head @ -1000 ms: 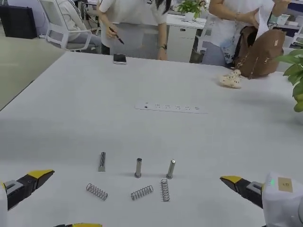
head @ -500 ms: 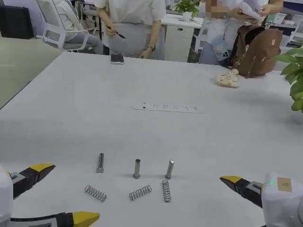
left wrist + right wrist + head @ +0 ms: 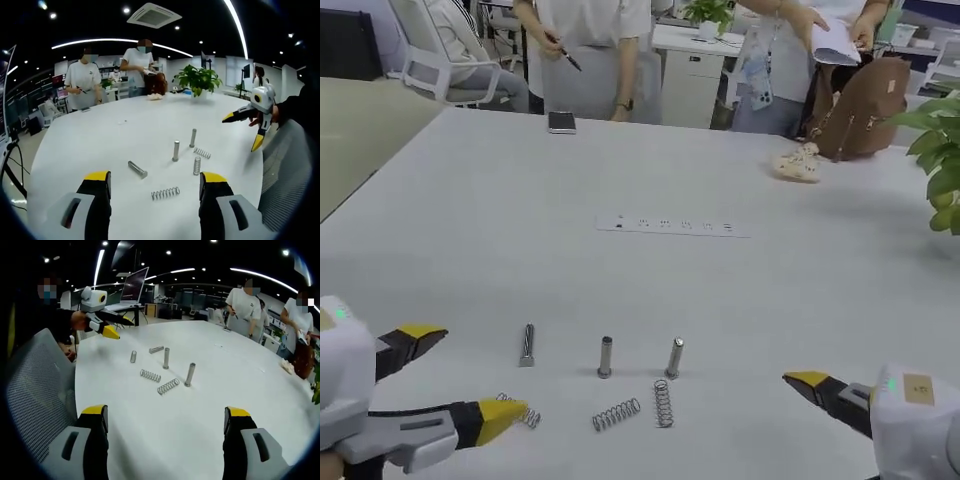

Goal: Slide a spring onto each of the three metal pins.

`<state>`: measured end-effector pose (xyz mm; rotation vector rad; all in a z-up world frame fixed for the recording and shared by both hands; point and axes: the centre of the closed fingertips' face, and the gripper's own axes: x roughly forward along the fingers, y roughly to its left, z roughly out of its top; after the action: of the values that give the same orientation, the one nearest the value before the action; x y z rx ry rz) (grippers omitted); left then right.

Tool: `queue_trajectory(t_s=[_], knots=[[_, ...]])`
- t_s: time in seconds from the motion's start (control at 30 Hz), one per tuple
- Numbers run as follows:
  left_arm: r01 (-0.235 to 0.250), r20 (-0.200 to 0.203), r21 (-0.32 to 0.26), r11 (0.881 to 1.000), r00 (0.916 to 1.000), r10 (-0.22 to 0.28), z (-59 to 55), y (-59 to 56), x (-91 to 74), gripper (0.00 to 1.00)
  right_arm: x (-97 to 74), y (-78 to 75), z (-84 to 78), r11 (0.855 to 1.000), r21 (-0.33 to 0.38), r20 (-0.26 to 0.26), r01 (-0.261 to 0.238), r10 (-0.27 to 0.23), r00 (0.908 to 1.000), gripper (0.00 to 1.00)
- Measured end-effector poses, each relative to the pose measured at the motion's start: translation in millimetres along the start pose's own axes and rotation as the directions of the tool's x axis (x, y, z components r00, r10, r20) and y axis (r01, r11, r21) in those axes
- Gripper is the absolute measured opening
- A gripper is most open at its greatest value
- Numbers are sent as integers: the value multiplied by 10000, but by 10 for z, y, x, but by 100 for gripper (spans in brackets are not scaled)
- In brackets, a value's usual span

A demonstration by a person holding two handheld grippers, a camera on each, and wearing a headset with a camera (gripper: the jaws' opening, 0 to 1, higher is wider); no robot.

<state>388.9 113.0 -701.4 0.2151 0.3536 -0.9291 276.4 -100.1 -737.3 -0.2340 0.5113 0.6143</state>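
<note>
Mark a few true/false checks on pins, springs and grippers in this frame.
1. All three springs lie on the table, none on a pin. True.
2. All three pins stand upright. False: the left pin lies on its side; the middle pin and the right pin stand.
3. The left gripper is shut on a spring. False: its jaws are apart and hold nothing.
4. The right gripper is open and empty. True.

Springs (image 3: 620, 413) before pins (image 3: 605, 357); leftmost pin (image 3: 527, 345) seemingly flat
</note>
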Motion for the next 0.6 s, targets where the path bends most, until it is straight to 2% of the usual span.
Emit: queue_trajectory(t_s=[0.17, 0.37, 0.6], knots=[[-124, -17, -131, 9998, 9999, 124, 53, 101, 112, 62, -4, -10, -5, 10000, 2, -16, 30, -30, 10000, 95], [-368, -213, -112, 9993, 9991, 365, 65, 251, 264, 57, -4, -9, -12, 10000, -72, -69, 52, -53, 10000, 95], [-319, -476, -146, 9994, 9984, 312, 81, 305, 436, 50, -11, -15, -17, 9999, -134, -84, 91, -92, 9999, 96]])
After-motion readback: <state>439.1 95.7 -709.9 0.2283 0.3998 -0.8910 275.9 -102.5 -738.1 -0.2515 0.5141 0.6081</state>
